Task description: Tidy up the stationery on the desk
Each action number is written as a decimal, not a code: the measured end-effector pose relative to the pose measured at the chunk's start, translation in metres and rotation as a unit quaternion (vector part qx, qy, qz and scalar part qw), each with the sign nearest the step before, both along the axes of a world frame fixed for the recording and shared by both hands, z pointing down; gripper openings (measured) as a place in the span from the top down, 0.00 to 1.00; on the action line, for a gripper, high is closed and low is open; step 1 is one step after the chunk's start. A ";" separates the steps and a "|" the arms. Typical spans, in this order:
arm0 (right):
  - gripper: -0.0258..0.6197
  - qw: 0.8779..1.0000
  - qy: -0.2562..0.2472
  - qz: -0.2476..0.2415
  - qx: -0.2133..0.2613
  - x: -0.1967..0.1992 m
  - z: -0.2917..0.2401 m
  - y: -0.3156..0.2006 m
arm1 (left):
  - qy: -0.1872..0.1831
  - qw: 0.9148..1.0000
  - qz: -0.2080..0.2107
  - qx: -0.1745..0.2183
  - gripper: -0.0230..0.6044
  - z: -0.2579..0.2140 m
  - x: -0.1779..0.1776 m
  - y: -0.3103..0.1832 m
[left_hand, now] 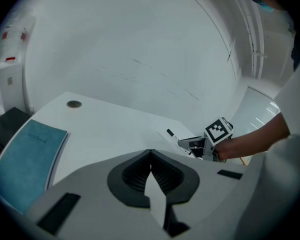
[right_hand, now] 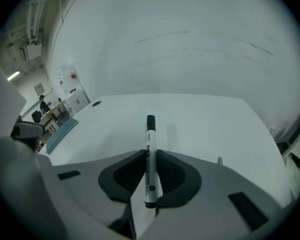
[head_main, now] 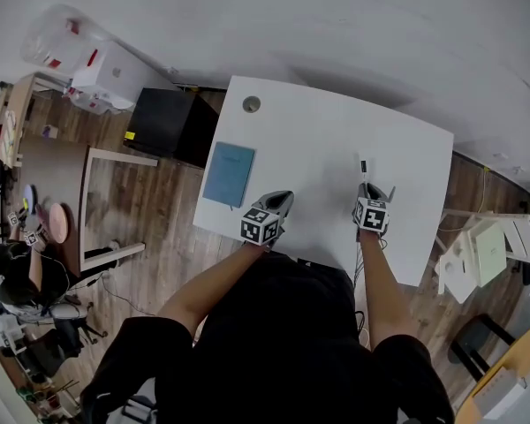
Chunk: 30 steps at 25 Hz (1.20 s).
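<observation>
- Pinching the marker in my right gripper: both pads sit against its barrel, and the black cap points to the far side.
- My left gripper is pressed together with nothing between its pads.
- I see the marker at the near right part of the white desk; a blue notebook lies flat by the left edge.

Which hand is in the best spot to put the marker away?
Right. The right gripper has the marker between its fingers, pressed on both sides. The left gripper is shut and empty.
</observation>
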State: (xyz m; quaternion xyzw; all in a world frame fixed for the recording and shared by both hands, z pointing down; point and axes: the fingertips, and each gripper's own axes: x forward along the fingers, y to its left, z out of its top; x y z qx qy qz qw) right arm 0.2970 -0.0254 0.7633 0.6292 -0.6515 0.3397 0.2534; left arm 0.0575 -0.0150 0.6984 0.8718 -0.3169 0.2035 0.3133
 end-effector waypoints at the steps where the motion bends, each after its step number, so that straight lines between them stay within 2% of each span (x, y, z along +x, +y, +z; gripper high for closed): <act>1: 0.83 1.000 -0.005 0.005 0.005 -0.009 -0.003 0.002 | -0.001 1.000 -0.002 0.002 0.94 -0.002 -0.007 -0.003; 7: 0.83 1.000 -0.025 0.007 0.008 -0.072 -0.010 0.008 | 0.000 1.000 -0.025 -0.001 0.94 -0.005 -0.051 -0.021; 13: 0.83 0.999 -0.046 0.011 -0.007 -0.143 -0.010 0.007 | -0.016 0.998 -0.063 0.005 0.94 -0.004 -0.116 -0.048; 17: 0.83 0.998 -0.068 0.003 -0.017 -0.195 -0.007 0.011 | -0.021 0.999 -0.049 0.003 0.94 0.001 -0.152 -0.054; 21: 0.83 0.997 -0.076 0.017 -0.025 -0.236 -0.002 0.008 | -0.021 0.999 -0.028 0.006 0.94 0.005 -0.177 -0.061; 24: 0.83 0.997 -0.073 0.024 -0.028 -0.264 0.001 0.004 | -0.008 0.999 -0.036 -0.003 0.94 0.007 -0.192 -0.069; 27: 0.83 0.995 -0.084 0.050 -0.029 -0.288 0.004 0.001 | 0.002 0.999 -0.045 -0.009 0.94 0.008 -0.205 -0.075; 30: 0.83 0.992 -0.096 0.084 -0.025 -0.306 0.004 -0.005 | 0.003 0.999 -0.033 -0.012 0.94 0.010 -0.212 -0.075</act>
